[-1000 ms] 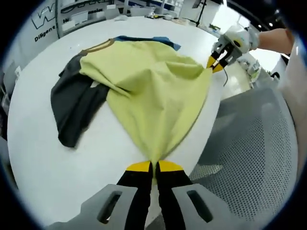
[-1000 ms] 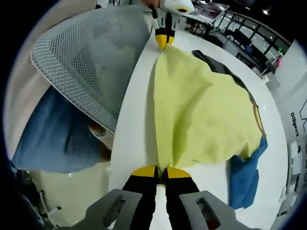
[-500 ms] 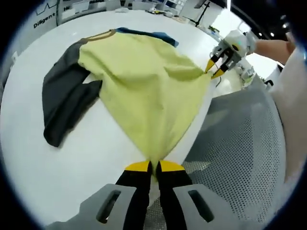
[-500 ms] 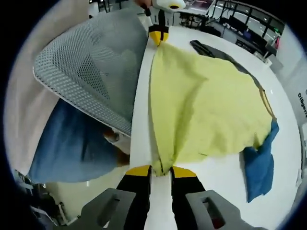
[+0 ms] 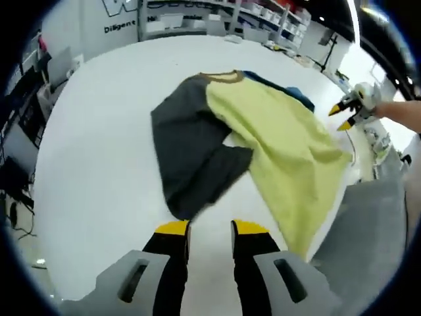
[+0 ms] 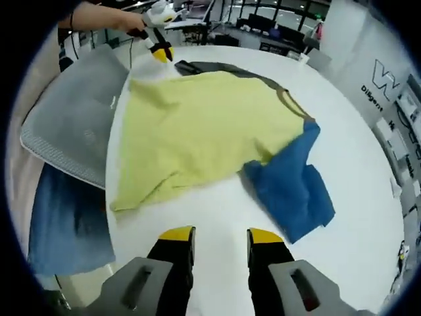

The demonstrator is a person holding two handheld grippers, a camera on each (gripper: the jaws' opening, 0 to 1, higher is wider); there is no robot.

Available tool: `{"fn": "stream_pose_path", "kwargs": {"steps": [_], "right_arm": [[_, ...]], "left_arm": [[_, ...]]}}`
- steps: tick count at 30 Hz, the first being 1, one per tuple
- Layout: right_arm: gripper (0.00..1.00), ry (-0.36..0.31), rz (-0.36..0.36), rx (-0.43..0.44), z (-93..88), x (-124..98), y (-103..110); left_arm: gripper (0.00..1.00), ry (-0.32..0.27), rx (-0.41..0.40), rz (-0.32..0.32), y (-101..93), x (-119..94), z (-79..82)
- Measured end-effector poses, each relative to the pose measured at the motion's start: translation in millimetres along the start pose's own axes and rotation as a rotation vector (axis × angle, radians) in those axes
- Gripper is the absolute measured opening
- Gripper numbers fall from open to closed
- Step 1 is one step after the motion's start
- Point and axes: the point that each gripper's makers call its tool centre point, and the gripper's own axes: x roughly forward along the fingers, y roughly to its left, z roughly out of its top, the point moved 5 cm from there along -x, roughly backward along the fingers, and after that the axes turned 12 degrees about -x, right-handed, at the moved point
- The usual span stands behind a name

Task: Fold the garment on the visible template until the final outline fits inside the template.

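Starting nearest you, your left tongs (image 5: 209,227) are spread with nothing between them, hovering just short of the dark sleeve (image 5: 194,158). Your right tongs (image 6: 222,235) are spread too, empty, above bare surface (image 6: 358,178) near the blue sleeve (image 6: 293,187). Beyond them the shirt (image 6: 197,128) lies spread on the white surface, yellow body mostly flat with its hem close to the edge by the grey mesh chair (image 6: 69,131). I can't make out any template outline, so you can't judge fit from here. By my reading, you've only laid the garment out: both sleeves are splayed and unfolded, no body fold is made, so nearly all the folding remains.
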Motion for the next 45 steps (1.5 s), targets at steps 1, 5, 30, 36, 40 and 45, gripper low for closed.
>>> {"fn": "stream_pose_path", "kwargs": {"steps": [1, 5, 30, 36, 40, 45], "right_arm": [[0.32, -0.006, -0.026, 0.031, -0.7, 2.9, -7.5], [0.41, -0.031, -0.095, 0.169, -4.2, 10.1, -29.9], [0.0, -0.036, -0.067, 0.329, -37.9, 27.4, -70.1], [0.0, -0.002, -0.107, 0.386, -59.3, 16.7, -79.5], [0.0, 0.011, -0.126, 0.389, -71.0, 13.1, -83.1], [0.0, 0.031, -0.144, 0.422, -88.7, 12.6, -95.8]], "left_arm": [[0.25, -0.017, -0.038, 0.021, 4.9, 2.3, 3.0], [0.3, -0.005, -0.149, 0.031, 9.7, 12.8, 3.9], [0.07, -0.036, -0.177, 0.109, 43.2, 12.2, 11.9], [0.07, -0.037, -0.156, 0.141, 59.2, 3.6, 12.3], [0.07, -0.028, -0.121, 0.172, 71.1, 0.5, 13.2], [0.07, -0.004, -0.032, 0.213, 82.5, -3.4, 17.5]]}}
